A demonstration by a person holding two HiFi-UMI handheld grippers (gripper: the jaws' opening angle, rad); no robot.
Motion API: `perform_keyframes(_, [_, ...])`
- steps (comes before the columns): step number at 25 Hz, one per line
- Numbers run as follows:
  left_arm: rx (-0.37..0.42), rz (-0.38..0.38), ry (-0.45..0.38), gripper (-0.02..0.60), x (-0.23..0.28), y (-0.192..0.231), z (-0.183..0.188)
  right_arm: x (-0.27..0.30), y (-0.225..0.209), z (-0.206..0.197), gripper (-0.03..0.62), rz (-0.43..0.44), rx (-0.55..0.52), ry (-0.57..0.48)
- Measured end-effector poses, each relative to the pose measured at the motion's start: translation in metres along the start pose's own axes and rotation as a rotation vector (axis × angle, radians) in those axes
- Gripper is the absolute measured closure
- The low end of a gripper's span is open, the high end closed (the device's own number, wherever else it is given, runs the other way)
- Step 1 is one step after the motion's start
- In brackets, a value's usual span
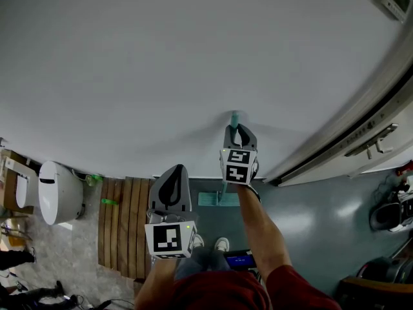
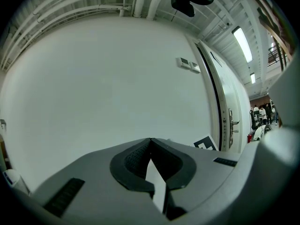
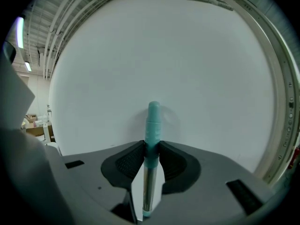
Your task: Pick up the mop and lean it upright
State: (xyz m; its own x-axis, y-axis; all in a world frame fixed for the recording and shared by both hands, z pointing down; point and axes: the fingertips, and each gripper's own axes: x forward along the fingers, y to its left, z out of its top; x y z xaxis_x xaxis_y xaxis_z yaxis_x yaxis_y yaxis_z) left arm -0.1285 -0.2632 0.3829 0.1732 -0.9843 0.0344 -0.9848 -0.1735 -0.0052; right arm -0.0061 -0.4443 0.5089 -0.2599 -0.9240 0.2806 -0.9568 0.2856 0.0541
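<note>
Jaws of right gripper (image 3: 151, 148) clamp mop handle (image 3: 153, 118) at white wall (image 3: 140, 55); left gripper's (image 2: 150, 140) together.

Mop (image 1: 233, 118) upright at the wall (image 1: 193, 57), toilet (image 1: 59, 192) left, door (image 1: 387, 118) right.
Handle (image 3: 149, 182) between the pads of the right claw (image 1: 236, 129), mop head (image 1: 218, 199) on the floor (image 1: 303, 218) below. Left claw (image 1: 173, 173) lower left, apart from the mop. Slatted mat (image 1: 126, 228) between toilet and mop head; shoes (image 1: 221, 244) just behind the head.
</note>
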Motion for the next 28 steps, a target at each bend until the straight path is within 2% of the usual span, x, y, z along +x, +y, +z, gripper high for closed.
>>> perform_keyframes(12, [-0.006,0.002,-0.003,0.569,0.0,0.001,0.0,-0.03,0.006,-0.002,0.485,0.005,0.018,-0.042])
perform_keyframes(28, [0.003,-0.016,-0.006,0.569,-0.004,-0.01,-0.01,-0.137,0.022,-0.022,0.485,-0.017,0.028,-0.092])
